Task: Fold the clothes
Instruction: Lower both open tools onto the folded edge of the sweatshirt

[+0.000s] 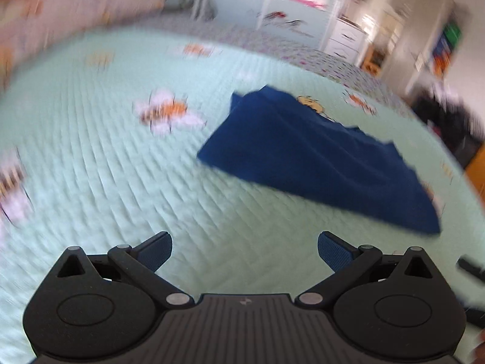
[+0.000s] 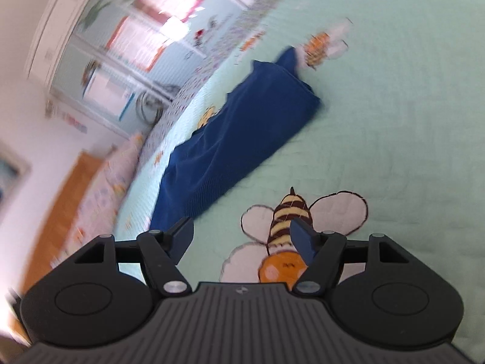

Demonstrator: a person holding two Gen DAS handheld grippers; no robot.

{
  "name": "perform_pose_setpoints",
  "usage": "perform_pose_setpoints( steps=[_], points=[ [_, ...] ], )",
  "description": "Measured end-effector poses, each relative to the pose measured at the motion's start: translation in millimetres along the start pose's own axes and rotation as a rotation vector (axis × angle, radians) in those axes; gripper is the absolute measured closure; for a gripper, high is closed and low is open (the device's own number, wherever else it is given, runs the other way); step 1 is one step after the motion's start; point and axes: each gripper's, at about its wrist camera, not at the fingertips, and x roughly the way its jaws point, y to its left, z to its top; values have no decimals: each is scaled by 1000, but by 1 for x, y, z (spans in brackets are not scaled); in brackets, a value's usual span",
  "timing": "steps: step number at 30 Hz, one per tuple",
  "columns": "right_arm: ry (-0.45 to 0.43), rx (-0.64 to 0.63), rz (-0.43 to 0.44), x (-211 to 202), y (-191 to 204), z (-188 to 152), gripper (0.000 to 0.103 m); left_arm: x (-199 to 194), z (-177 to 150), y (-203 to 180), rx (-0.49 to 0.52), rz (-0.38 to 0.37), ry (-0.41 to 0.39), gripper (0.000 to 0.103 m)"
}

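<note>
A dark blue garment (image 1: 318, 154) lies folded over on the pale green quilted bed cover (image 1: 121, 166), to the right and ahead of my left gripper (image 1: 245, 250). That gripper stands open with only quilt between its blue pads. In the right wrist view the same blue garment (image 2: 236, 139) stretches from the upper middle down to the left finger. My right gripper (image 2: 242, 236) is open above an embroidered bee (image 2: 291, 221), holding nothing, a little short of the garment's near edge.
Embroidered bees (image 1: 169, 112) dot the quilt. A flowered pillow edge (image 2: 103, 188) and a wooden headboard (image 2: 57, 218) lie at the left. White drawers (image 1: 345, 38) and dark items (image 1: 448, 121) stand beyond the bed. Both views are blurred by motion.
</note>
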Motion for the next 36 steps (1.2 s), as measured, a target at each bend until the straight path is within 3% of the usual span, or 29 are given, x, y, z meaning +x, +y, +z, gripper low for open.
perform_pose_setpoints(
  steps=[4, 6, 14, 23, 30, 31, 33, 34, 35, 36],
  points=[
    [-4, 159, 57, 20, -17, 15, 27, 38, 13, 43, -261, -157, 47, 1],
    [-8, 217, 68, 31, -24, 21, 26, 58, 18, 58, -366, -191, 68, 1],
    [-64, 285, 90, 57, -27, 41, 24, 110, 47, 76, -609, -292, 64, 1],
    [-125, 301, 77, 85, -27, 61, 23, 160, 75, 78, -703, -440, 74, 1],
    [-172, 328, 102, 101, -27, 71, 21, 180, 91, 66, -702, -428, 65, 2],
    [-178, 326, 101, 104, -26, 72, 21, 182, 92, 63, -686, -410, 60, 6],
    [-180, 300, 92, 109, -22, 75, 22, 187, 96, 57, -643, -343, 74, 31],
    [-177, 280, 76, 112, -21, 76, 25, 191, 96, 56, -640, -312, 89, 52],
    [-170, 259, 46, 114, -19, 77, 36, 194, 96, 58, -656, -296, 102, 71],
    [-161, 246, 13, 116, -18, 78, 50, 197, 95, 62, -680, -298, 113, 74]
  ],
)
